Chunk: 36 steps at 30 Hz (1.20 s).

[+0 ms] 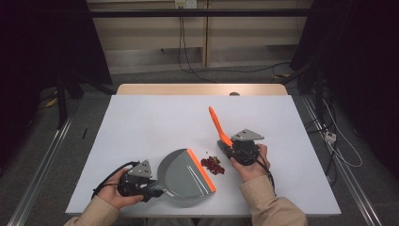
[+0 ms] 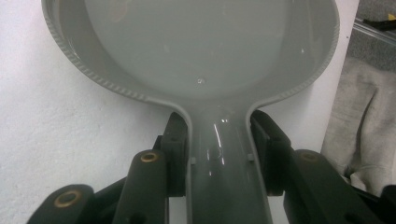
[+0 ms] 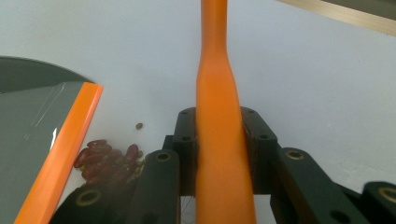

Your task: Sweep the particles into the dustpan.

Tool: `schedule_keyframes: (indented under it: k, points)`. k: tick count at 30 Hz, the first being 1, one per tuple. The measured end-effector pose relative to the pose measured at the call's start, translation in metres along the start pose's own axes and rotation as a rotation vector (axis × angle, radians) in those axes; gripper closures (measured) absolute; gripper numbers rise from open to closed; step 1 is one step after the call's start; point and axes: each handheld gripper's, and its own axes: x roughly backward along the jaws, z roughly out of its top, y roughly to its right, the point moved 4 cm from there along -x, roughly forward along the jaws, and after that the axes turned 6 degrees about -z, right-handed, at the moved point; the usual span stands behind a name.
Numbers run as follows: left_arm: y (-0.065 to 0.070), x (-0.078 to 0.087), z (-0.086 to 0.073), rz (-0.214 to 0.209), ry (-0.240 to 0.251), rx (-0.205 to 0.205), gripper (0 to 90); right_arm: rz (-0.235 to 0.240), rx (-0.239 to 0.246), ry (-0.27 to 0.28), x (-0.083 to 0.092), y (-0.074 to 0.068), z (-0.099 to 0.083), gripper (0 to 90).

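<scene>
at the near edge of the table, the left gripper [image 2: 219, 154] is clamped on the grey handle of a dustpan [image 1: 186, 176], its black pads pressing the handle from both sides. the pan lies flat on the white table [image 1: 141, 122], its orange lip [image 1: 201, 169] turned toward the middle of the table. just beyond that lip sits a small heap of dark red beans [image 1: 212, 165], close to the edge but apart from it, with a few smaller greenish bits mixed in and one stray speck [image 3: 139, 125] lying a little way off. to the right of the heap, the right gripper [image 3: 219, 154] is closed tight on the orange handle of a brush [image 1: 218, 125], which slants up and away over the table. the brush's head is hidden behind the gripper and hand, so whether it touches the table cannot be told. sleeved forearms enter from the bottom of the high view, and cables trail across the grey floor beyond the table.
</scene>
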Motion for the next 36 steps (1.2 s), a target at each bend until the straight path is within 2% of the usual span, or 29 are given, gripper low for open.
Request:
schedule_keyframes:
  k: [3,4,5,6,7,8,11,14,15,16,18,19,20,21,29,36]
  points:
    - [0.000,-0.001,0.000,-0.001,-0.007,-0.002,62.8,-0.003,0.006,0.002,0.000,-0.005,0.000,71.3]
    - [-0.001,-0.001,0.000,-0.003,-0.024,-0.018,62.8,-0.005,0.010,0.001,0.000,-0.008,0.000,71.3]
    - [-0.003,0.000,-0.001,-0.001,-0.057,-0.051,62.8,-0.006,0.012,-0.001,0.000,-0.010,0.000,71.3]
    - [-0.003,0.000,0.000,-0.001,-0.053,-0.045,62.8,-0.007,0.016,0.000,0.000,-0.012,0.000,71.3]
    - [-0.005,0.001,0.000,0.000,-0.072,-0.065,62.8,-0.006,0.018,0.002,0.000,-0.014,0.000,71.3]
    - [-0.003,-0.001,0.001,-0.005,-0.046,-0.038,62.8,-0.010,0.020,0.002,0.000,-0.015,0.000,71.3]
    - [-0.003,-0.003,0.002,-0.008,-0.059,-0.039,62.8,-0.016,0.026,0.006,0.000,-0.020,0.000,71.3]
    - [-0.003,-0.005,0.004,-0.009,-0.047,-0.031,62.7,-0.015,0.037,0.003,0.000,-0.025,0.000,71.2]
    - [-0.002,-0.005,0.004,-0.012,-0.042,-0.022,62.7,-0.017,0.037,0.002,0.000,-0.027,0.000,71.2]
    - [-0.001,-0.007,0.005,-0.014,-0.011,0.008,62.7,-0.014,0.039,0.003,0.000,-0.028,0.000,71.1]
    - [-0.001,-0.007,0.005,-0.011,-0.025,0.001,62.7,-0.019,0.040,0.004,0.000,-0.030,0.000,71.2]
    - [-0.002,-0.006,0.005,-0.010,-0.040,-0.016,62.7,-0.016,0.040,0.004,0.000,-0.031,0.000,71.1]
    - [-0.001,-0.008,0.005,-0.014,-0.015,0.005,62.7,-0.018,0.034,0.006,0.000,-0.031,0.000,71.1]
    - [-0.001,-0.008,0.006,-0.014,-0.016,0.009,62.7,-0.015,0.032,0.006,0.000,-0.032,0.000,71.1]
    - [-0.001,-0.009,0.007,-0.023,-0.024,0.012,62.6,-0.009,0.023,0.008,0.001,-0.042,0.000,71.0]
    - [-0.002,-0.009,0.007,-0.023,-0.022,0.017,62.6,0.018,0.016,0.010,0.000,-0.051,0.002,70.8]
